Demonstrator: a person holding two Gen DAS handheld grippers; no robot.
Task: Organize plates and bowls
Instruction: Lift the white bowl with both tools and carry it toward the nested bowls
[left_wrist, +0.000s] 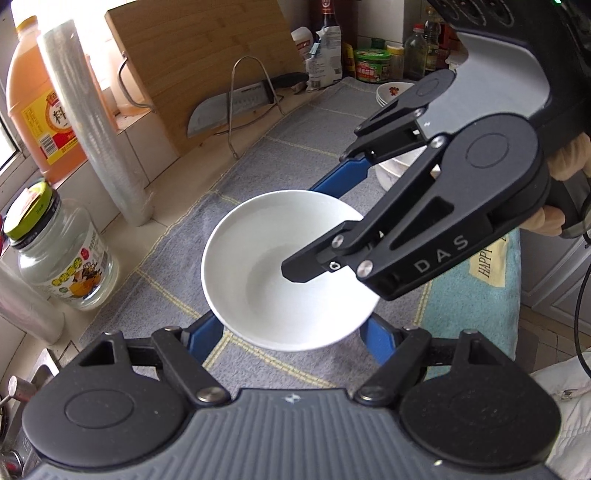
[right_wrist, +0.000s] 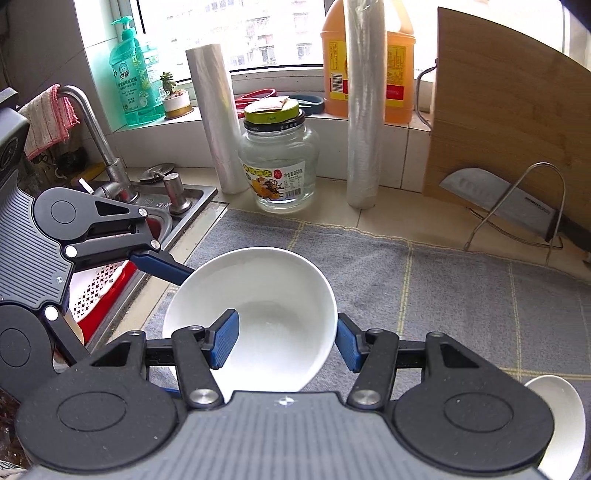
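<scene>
A white bowl (left_wrist: 258, 258) (right_wrist: 266, 295) is held tilted above the grey cloth (left_wrist: 258, 166) (right_wrist: 443, 280). My left gripper (left_wrist: 291, 332) has its blue fingers (left_wrist: 207, 336) on either side of the bowl's near part and seems to grip it. My right gripper (right_wrist: 286, 341) straddles the bowl's rim, one blue pad (right_wrist: 223, 343) inside and one outside; whether they press it I cannot tell. It shows in the left wrist view (left_wrist: 321, 221). Another white bowl (left_wrist: 391, 173) (right_wrist: 561, 424) sits on the cloth. A stack of patterned plates (left_wrist: 391, 92) stands further back.
A glass jar (right_wrist: 279, 166), two film rolls (right_wrist: 364, 110), an orange jug (right_wrist: 369, 62), a wooden cutting board (right_wrist: 506, 122) and a cleaver in a wire rack (right_wrist: 517, 206) line the wall. A sink with tap (right_wrist: 110, 173) is at left. Bottles (left_wrist: 369, 55) stand at the back.
</scene>
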